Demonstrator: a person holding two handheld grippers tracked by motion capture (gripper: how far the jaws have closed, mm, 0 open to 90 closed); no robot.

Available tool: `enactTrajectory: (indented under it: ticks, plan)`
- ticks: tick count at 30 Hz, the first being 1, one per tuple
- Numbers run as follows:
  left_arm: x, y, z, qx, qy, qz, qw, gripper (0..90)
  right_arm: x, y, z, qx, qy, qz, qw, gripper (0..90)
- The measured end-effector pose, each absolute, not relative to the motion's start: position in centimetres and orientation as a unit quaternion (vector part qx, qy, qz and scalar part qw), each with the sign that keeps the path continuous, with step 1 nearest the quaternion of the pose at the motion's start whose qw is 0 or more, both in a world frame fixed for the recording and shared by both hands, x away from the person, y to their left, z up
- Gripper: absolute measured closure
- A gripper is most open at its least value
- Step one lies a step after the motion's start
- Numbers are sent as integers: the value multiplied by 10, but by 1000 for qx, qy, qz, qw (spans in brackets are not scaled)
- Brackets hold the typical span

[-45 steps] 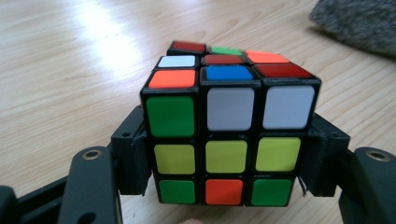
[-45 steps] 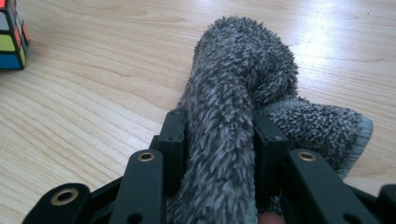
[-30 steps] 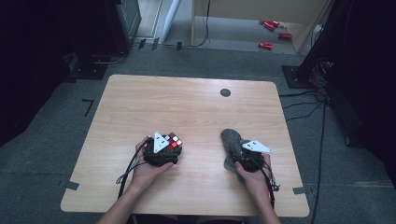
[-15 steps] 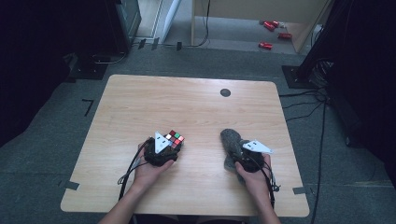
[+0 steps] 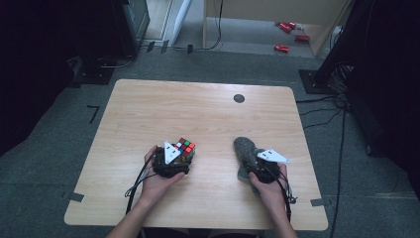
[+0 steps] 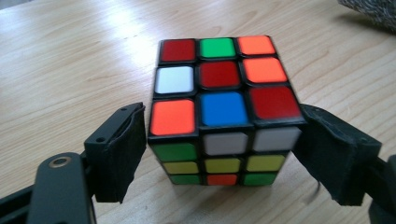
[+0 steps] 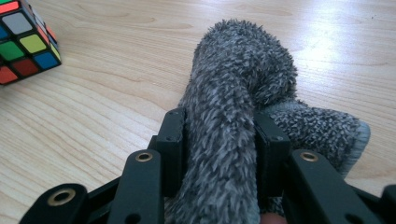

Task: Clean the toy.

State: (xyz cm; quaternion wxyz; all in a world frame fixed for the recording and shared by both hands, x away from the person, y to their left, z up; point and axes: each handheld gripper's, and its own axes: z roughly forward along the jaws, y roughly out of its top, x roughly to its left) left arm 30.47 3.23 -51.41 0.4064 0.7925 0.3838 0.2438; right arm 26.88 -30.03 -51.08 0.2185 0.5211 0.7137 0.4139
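A scrambled Rubik's cube (image 5: 186, 147) (image 6: 219, 93) rests on the wooden table (image 5: 198, 109), left of centre near the front. My left gripper (image 5: 179, 154) (image 6: 219, 140) stands open around its near layer, one jaw on each side. The right jaw touches the cube and a thin gap shows at the left jaw. A grey fuzzy cloth piece (image 5: 243, 147) (image 7: 243, 60) lies to the right. My right gripper (image 5: 252, 163) (image 7: 219, 135) is shut on a raised fold of it. The cube (image 7: 25, 42) also appears at the top left of the right gripper view.
A black round grommet (image 5: 239, 98) sits in the table's far half. Red objects (image 5: 282, 48) lie on the floor beyond the table. Cables (image 5: 341, 129) run along the floor at the right. Bare wood stretches ahead of both grippers.
The cube has shifted slightly forward relative to the left gripper. Both hands and the grey cloth stay where they were.
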Motion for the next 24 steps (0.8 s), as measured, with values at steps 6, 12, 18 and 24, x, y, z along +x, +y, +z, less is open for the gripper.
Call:
enactTrajectory:
  ticks: [6, 12, 18, 24]
  plan:
    - [304, 30, -514, 796, 376, 246, 407, 344, 269, -301, -511, 522, 712, 416, 217, 621]
    - [306, 34, -514, 793, 382, 228, 416, 343, 269, -297, -513, 518, 719, 412, 213, 631]
    - [311, 33, -516, 810, 400, 197, 380, 209, 269, -294, -513, 513, 722, 413, 211, 630]
    - [313, 34, -516, 810, 405, 191, 378, 345, 268, -291, -514, 511, 724, 413, 210, 631]
